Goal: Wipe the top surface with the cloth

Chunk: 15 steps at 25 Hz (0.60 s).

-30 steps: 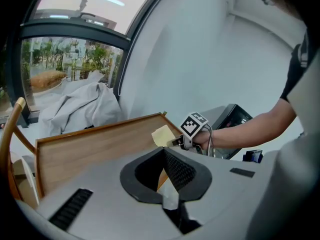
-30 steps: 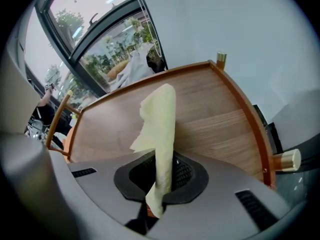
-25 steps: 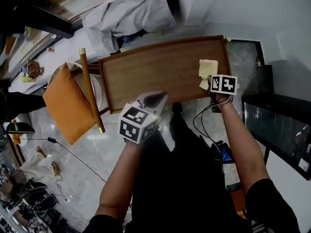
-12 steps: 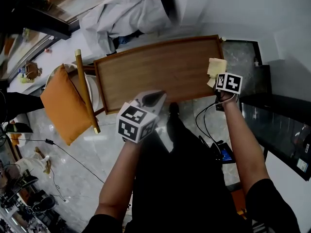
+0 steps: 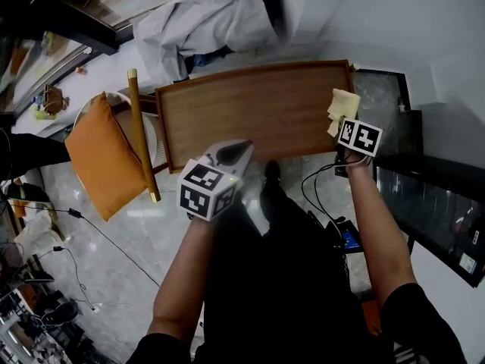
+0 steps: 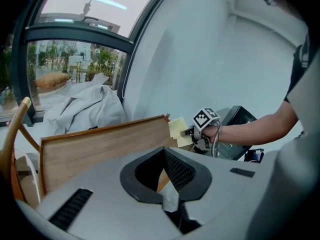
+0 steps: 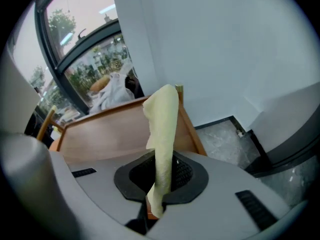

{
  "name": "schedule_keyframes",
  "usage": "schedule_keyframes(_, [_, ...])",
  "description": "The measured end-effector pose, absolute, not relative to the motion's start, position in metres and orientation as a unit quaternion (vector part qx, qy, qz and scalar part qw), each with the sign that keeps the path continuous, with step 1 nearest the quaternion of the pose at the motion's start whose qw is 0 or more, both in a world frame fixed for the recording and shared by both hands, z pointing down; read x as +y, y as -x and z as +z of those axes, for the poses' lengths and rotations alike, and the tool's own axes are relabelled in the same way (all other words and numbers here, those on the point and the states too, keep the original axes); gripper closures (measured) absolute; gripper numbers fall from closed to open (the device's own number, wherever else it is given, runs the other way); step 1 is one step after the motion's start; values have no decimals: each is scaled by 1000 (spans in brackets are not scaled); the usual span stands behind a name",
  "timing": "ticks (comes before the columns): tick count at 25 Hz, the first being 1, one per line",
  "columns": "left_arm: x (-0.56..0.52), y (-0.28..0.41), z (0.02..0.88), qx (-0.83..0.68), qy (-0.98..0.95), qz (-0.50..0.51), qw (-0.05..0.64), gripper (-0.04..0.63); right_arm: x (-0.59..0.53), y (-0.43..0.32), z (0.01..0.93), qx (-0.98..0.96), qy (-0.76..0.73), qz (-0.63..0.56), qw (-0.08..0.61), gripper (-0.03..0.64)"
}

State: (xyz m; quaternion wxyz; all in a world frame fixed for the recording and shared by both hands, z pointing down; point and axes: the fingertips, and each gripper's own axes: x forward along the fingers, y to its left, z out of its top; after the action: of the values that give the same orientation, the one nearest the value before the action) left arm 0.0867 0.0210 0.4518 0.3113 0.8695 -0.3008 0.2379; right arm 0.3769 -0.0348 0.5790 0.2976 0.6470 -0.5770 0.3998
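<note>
One cloth point(image 7: 162, 124) in right gripper point(image 7: 159, 186)

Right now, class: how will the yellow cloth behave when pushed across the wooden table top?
Probably floppy: the yellow cloth hangs in soft folds from the right gripper. Likely light, since one pinched edge seems to carry it. It may bunch rather than slide flat on the table top.

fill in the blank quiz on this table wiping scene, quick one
1. The right gripper is shut on a ____ cloth.
2. In the head view, that cloth is at the wooden table's ____ end.
3. The left gripper holds ____.
4. The cushion left of the table is ____.

Missing words: yellow; right; nothing; orange
</note>
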Motion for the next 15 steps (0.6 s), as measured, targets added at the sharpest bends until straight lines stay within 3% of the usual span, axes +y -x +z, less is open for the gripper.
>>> schedule_keyframes(4, [22,-50,444,-326,-863,228,312,586,-44,-300,556,-651,-589,402,262,584])
schedule_keyframes(15, [55,92,434,-377,-839,236,313,586,-4,-11,555,-761,-403,433,266,584])
